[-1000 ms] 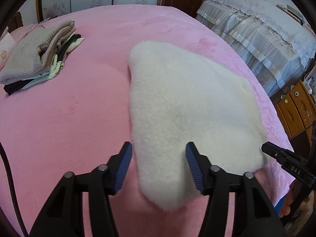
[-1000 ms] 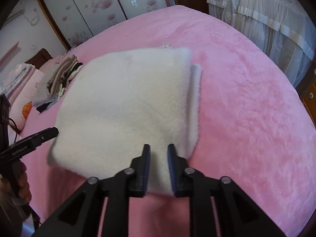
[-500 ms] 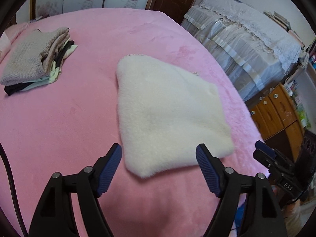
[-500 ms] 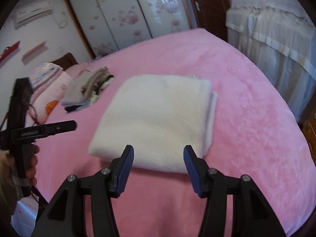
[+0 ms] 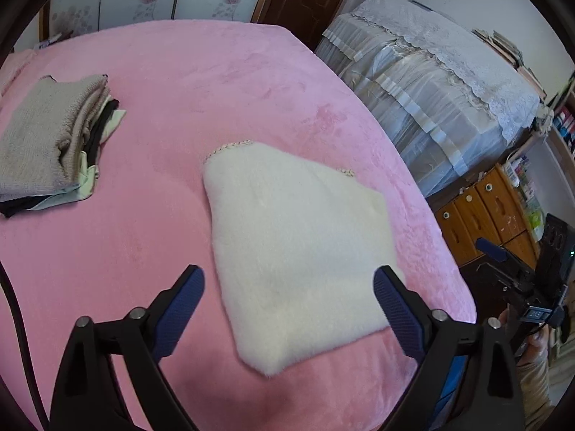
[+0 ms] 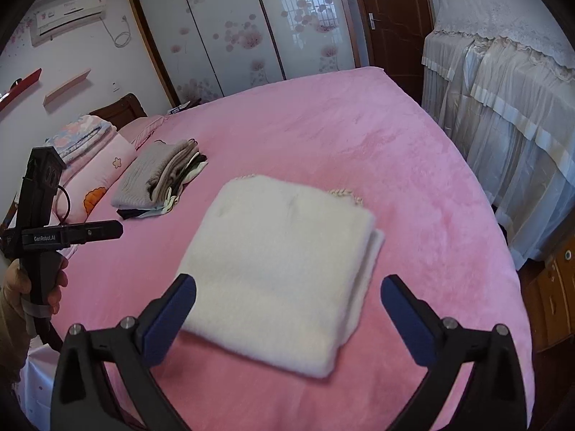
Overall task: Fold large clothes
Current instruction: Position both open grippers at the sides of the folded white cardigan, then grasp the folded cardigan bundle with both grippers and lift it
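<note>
Below opening tongs [image 5: 288,289], folded fleece [image 5: 298,248]

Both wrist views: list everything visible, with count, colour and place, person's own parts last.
Fleece garment: one, cream, folded, near end of bed.
Clothes stack: one, beige on top, dark and pale green layers below, far left of bed.
Bed cover: one, pink.
Pillows: pink patterned, by headboard.
Wardrobe: sliding floral doors.
Drawers: wooden, right of bed.
Left gripper: black, blue pads, jaws opening, empty.
Right gripper: same, opening, empty.
</note>
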The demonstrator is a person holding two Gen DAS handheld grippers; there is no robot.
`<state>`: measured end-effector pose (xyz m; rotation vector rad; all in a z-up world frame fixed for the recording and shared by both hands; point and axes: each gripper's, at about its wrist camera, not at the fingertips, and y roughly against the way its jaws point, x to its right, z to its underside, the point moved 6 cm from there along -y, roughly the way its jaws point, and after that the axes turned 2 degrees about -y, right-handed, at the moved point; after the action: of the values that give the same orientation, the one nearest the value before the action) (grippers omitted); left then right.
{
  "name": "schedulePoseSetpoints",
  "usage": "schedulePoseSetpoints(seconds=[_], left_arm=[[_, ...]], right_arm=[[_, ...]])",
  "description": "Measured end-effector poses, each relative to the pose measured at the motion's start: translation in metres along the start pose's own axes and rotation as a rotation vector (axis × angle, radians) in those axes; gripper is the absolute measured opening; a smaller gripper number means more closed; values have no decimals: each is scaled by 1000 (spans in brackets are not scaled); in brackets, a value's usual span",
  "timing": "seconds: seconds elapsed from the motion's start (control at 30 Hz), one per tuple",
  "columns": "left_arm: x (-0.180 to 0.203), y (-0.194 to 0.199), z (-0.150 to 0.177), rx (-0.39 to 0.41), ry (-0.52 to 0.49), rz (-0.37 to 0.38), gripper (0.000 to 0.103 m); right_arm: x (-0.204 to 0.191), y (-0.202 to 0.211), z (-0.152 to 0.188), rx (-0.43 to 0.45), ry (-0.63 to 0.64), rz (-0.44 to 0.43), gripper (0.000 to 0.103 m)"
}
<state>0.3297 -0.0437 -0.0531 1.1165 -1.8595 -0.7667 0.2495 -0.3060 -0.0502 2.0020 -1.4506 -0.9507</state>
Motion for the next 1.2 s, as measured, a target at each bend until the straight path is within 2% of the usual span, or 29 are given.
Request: schedulePoseSetpoints(seconds=[0.13,0.27,0.4,0.47,0.57,0.7,0.83,0.97,1.1,1.2], left_arm=[[-16,-34,-13,-91,25,80,103],[-30,-71,-8,-148,39,141,103],[-47,-115,10,-227,71,204,103],[-57,-135,21,-256,91,207,103],[-66,-164,38,-321,144,255,103],[-70,-191,52,-346,167,306,103],[-62,-208,55,-348,160,362,103],[-56,-218,55,-343,129,372,103],[-59,-221,58,-345,142,395,103],[-61,-220,59,-342,143,398,103]], right_arm=[[16,-31,-8,-68,-1,-28,103],[28,-77,3,-169,-49,-128,103],[50,-124,29,-290,-142,-178,103],[60,-142,40,-334,-203,-221,103],[73,-165,57,-383,-271,-262,103],[85,-187,72,-417,-319,-275,103],[86,-196,75,-425,-348,-350,103],[77,-207,70,-431,-347,-429,103],[61,-219,65,-429,-297,-437,103],[60,-221,66,-415,-306,-427,103]])
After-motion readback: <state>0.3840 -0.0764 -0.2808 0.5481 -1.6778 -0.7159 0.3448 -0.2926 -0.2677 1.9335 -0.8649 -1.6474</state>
